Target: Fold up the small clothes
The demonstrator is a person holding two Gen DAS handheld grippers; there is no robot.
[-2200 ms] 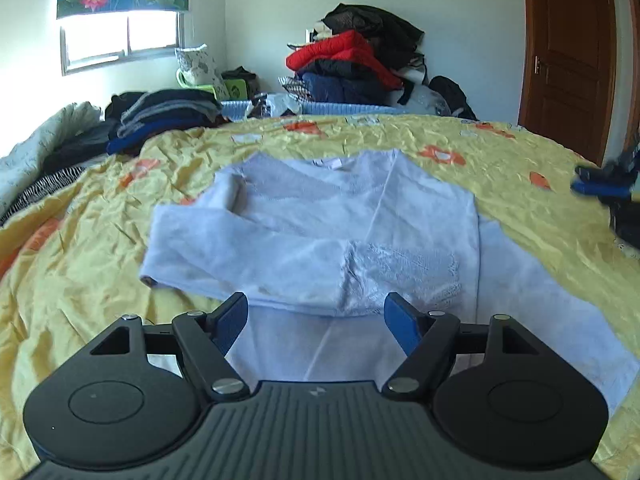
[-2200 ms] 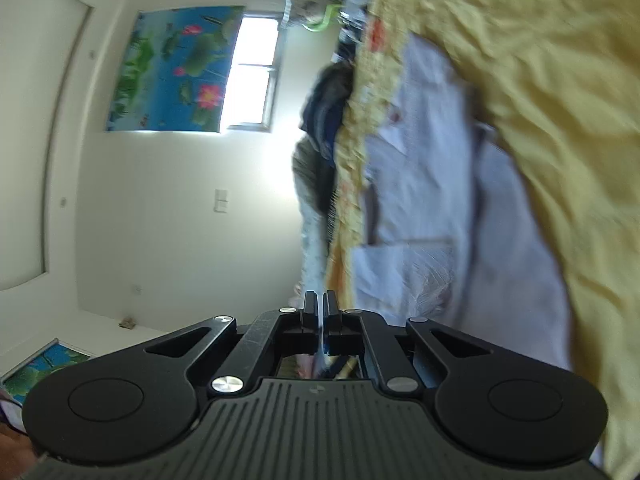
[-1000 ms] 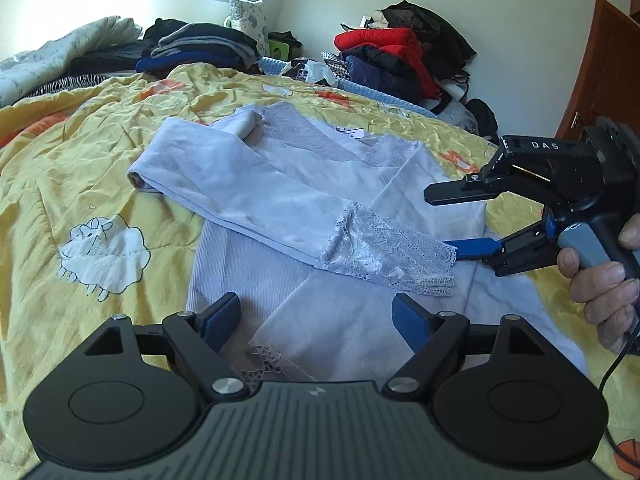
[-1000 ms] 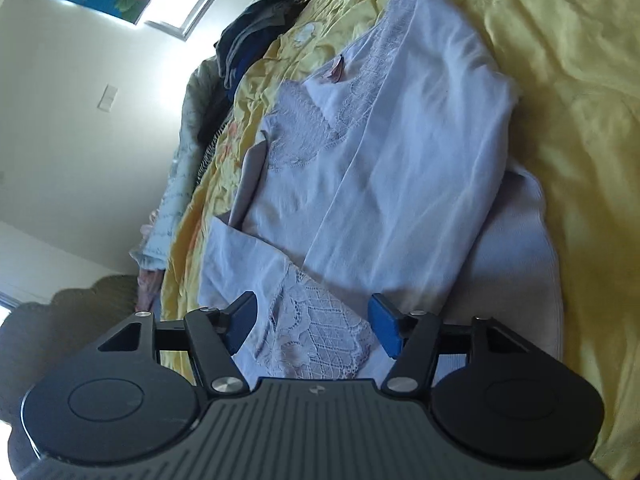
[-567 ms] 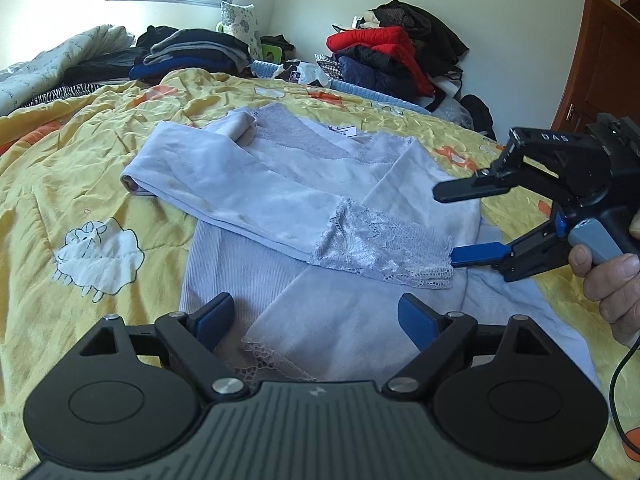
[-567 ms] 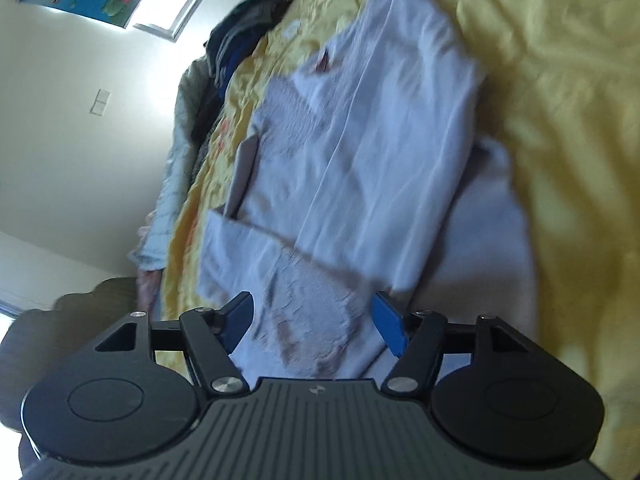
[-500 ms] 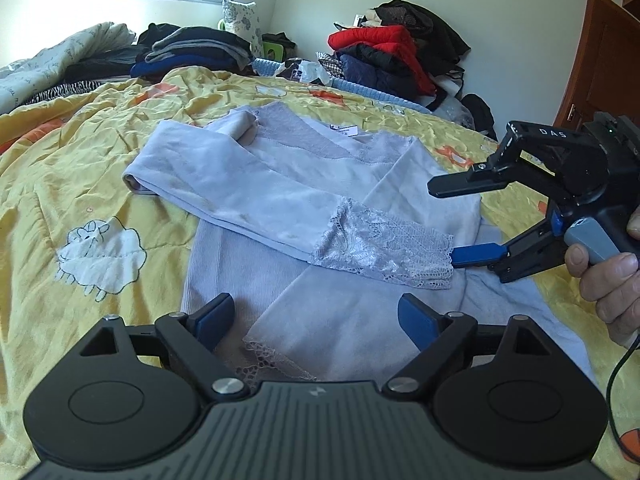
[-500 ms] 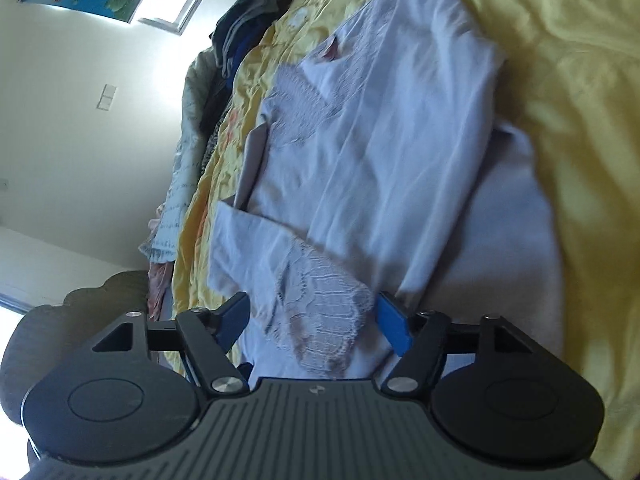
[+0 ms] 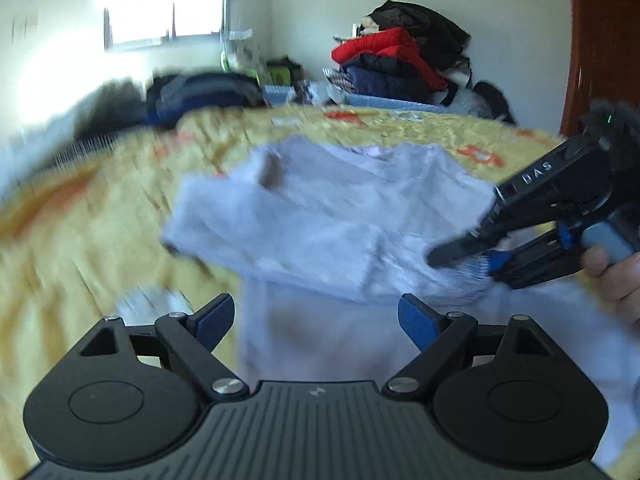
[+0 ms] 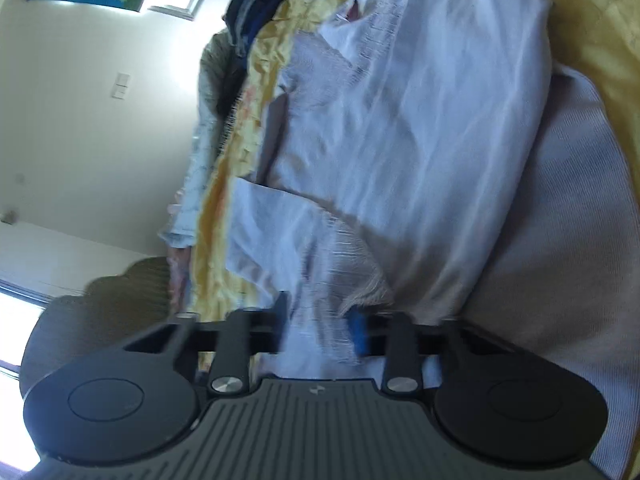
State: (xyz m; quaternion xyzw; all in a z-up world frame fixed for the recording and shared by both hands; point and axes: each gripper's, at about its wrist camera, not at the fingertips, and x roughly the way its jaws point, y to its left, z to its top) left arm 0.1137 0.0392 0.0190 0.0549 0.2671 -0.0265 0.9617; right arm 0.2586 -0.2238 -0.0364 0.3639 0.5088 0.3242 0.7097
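Observation:
A pale lilac long-sleeved top [image 9: 340,208] lies spread on the yellow bed cover [image 9: 100,240], with one sleeve folded across its body. That sleeve ends in a lace cuff [image 10: 344,264]. My right gripper [image 10: 318,320] is closing, and the cuff lies between its blue pads, which still stand a little apart. In the left wrist view the right gripper [image 9: 468,258] reaches in from the right at the cuff, held by a person's hand [image 9: 616,276]. My left gripper [image 9: 316,306] hovers open over the top's near hem with nothing between its fingers. Both views are blurred.
A heap of red, navy and black clothes [image 9: 400,64] sits beyond the far edge of the bed. Dark folded clothes [image 9: 200,92] lie at the back left under the window. A brown door [image 9: 600,40] stands on the right.
The right gripper's jaws have drawn much closer together around the lace cuff. The left wrist view has rolled and swung, so the top now sits more square to it.

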